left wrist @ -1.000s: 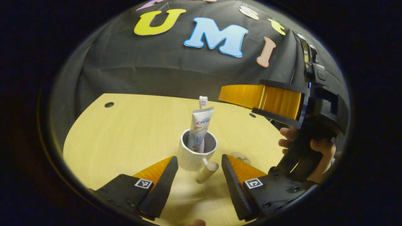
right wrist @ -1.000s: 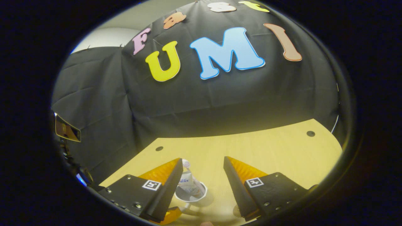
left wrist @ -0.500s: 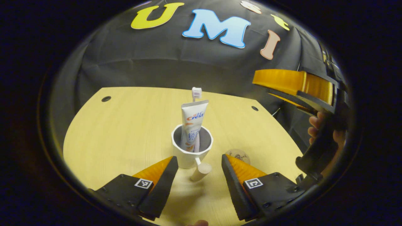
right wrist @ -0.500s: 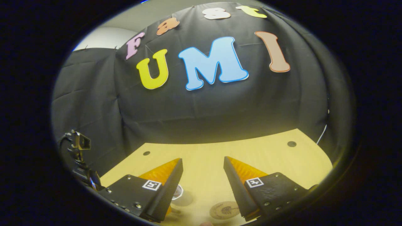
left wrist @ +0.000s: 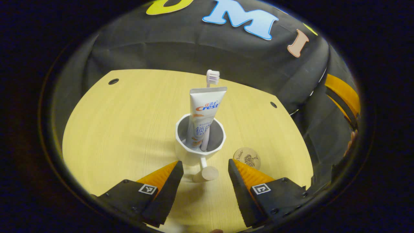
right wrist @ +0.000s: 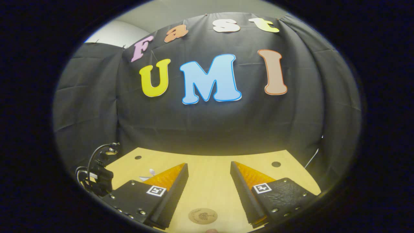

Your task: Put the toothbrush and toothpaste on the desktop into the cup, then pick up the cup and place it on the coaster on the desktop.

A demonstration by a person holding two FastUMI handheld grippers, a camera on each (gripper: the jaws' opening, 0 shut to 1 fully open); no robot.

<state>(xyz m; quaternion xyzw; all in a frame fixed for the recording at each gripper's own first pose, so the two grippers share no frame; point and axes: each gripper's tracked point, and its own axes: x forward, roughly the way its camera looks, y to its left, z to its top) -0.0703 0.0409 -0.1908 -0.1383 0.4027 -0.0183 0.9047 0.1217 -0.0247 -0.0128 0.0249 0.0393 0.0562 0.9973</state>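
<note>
In the left gripper view a white cup stands upright mid-table, holding a toothpaste tube and a toothbrush whose head sticks out above the tube. The cup's wooden handle points toward me, just beyond the gap of my open left gripper, untouched by either finger. A round wooden coaster lies right of the cup, bare. My right gripper hangs open and empty above the table, with the coaster below its gap. The brush head peeks out past its left finger.
The light wooden table has small round holes near its far corners. The right gripper shows at the right edge of the left gripper view, off the table. The left gripper's body and cables sit at the lower left of the right gripper view.
The right gripper has drawn back to the right, away from the cup, and now looks over the coaster. The left gripper has tilted down toward the cup's handle.
</note>
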